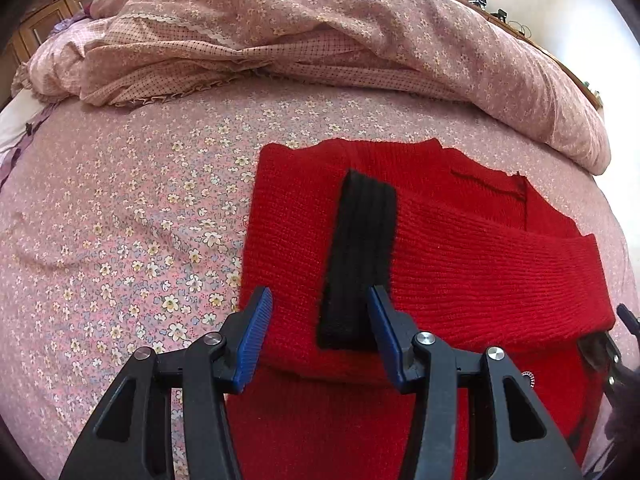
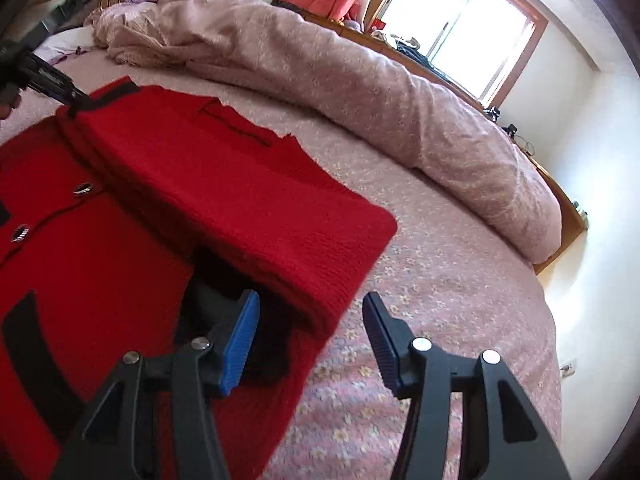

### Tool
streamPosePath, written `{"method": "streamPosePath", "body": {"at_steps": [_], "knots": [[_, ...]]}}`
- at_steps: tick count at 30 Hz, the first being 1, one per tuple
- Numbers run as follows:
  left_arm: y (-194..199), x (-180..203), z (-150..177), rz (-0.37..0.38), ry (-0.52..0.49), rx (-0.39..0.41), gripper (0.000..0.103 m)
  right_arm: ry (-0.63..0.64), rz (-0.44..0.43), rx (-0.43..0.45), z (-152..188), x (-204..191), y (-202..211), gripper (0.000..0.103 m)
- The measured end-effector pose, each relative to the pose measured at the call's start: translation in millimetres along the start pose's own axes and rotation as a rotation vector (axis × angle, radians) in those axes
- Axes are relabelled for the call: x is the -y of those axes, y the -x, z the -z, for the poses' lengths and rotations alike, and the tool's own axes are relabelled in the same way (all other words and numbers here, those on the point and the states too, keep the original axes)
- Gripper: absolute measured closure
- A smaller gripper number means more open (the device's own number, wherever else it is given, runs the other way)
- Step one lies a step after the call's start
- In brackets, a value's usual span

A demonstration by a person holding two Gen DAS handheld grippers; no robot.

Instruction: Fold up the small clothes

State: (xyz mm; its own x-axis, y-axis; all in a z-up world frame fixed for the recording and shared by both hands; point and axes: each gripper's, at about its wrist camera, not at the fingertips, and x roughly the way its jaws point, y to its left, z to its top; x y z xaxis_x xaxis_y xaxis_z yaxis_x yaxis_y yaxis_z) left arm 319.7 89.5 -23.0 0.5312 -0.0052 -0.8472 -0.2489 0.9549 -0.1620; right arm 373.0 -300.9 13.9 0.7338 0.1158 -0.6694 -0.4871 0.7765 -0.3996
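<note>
Lying folded, cardigan [image 1: 460,248] borders open bedsheet [image 1: 120,220].

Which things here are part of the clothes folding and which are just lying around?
Part of the job:
- red cardigan, a sleeve folded across it
- its black cuff
- left tool, open over the cuff
- right tool, open at the cardigan's folded edge

Just lying about:
- bunched pink quilt
- floral bedsheet underneath
- clutter on the windowsill
</note>
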Motion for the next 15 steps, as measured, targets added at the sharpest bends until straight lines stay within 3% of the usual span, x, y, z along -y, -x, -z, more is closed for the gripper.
{"method": "streamPosePath", "body": {"at_steps": [2,3,15], "knots": [[0,-2,-1,0.008,0.009,-0.005,0.059,-0.029,-0.005,0.010,-3,4,-5,0.072],[1,-3,-1,0.010,0.014,-0.007,0.059,-0.047,-0.030,0.019,-4,6,-5,0.094],[1,2,1,-0.010,-0.011,0.004,0.059,-0.090,0.002,-0.037,11,11,-7,0.094]]}}
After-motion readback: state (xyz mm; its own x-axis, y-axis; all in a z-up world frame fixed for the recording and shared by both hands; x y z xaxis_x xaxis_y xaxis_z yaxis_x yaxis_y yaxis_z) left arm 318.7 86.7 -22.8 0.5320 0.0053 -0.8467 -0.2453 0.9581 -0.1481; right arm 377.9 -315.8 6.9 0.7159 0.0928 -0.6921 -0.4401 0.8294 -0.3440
